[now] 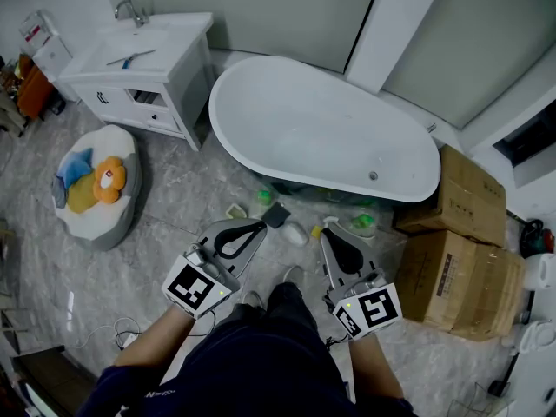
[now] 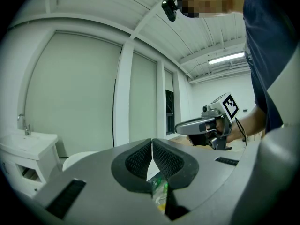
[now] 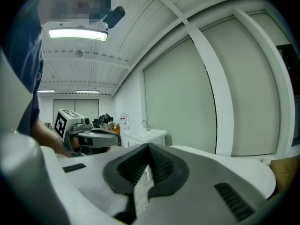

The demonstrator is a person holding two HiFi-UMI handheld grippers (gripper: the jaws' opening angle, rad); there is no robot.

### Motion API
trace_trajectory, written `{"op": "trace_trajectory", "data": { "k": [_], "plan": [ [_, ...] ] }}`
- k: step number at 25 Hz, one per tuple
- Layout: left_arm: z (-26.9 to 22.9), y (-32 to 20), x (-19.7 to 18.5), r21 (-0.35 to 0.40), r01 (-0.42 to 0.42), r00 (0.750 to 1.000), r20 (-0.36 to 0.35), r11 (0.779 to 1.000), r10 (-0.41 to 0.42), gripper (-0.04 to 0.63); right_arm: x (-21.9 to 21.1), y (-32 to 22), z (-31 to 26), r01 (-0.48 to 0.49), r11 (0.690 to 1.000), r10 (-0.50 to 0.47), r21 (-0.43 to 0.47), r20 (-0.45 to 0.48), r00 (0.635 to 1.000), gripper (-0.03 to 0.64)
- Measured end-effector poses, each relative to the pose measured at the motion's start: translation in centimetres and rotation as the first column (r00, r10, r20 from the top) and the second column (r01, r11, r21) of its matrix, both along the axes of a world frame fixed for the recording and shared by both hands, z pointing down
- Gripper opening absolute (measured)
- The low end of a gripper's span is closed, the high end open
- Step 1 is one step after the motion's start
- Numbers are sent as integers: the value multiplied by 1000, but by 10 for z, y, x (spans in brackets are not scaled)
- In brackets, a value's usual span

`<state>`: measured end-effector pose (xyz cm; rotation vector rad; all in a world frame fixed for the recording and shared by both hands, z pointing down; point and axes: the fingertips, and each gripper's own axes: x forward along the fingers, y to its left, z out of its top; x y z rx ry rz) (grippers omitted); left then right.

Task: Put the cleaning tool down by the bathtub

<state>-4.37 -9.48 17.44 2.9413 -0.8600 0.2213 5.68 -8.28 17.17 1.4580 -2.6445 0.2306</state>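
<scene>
The white bathtub (image 1: 321, 129) stands in the middle of the head view. On the floor along its near side lie a dark square-headed tool (image 1: 276, 214), a white lump (image 1: 295, 233) and green bottles (image 1: 360, 223). My left gripper (image 1: 263, 224) is shut, its tip just short of the dark tool. In the left gripper view the left gripper (image 2: 152, 141) has its pads meeting with nothing between them. A green and yellow item (image 2: 159, 193) shows through the gap below. My right gripper (image 1: 327, 233) is also shut and holds nothing, as the right gripper (image 3: 149, 146) shows in its own view.
A white vanity with a sink (image 1: 143, 59) stands left of the tub. Two cardboard boxes (image 1: 460, 233) sit at the right. A round cushion with plush toys (image 1: 95, 185) lies on the marble floor at the left. A white cable (image 1: 104, 333) runs near my left arm.
</scene>
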Motion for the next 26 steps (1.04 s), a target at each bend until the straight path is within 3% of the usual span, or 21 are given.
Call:
{"op": "trace_trajectory", "data": {
  "k": [26],
  "plan": [
    [8,-17,-4,-21,3,1000,-7,1000,-3,35,-15,-15,13,26,998,-27,-48,-13,1000,3]
  ]
}}
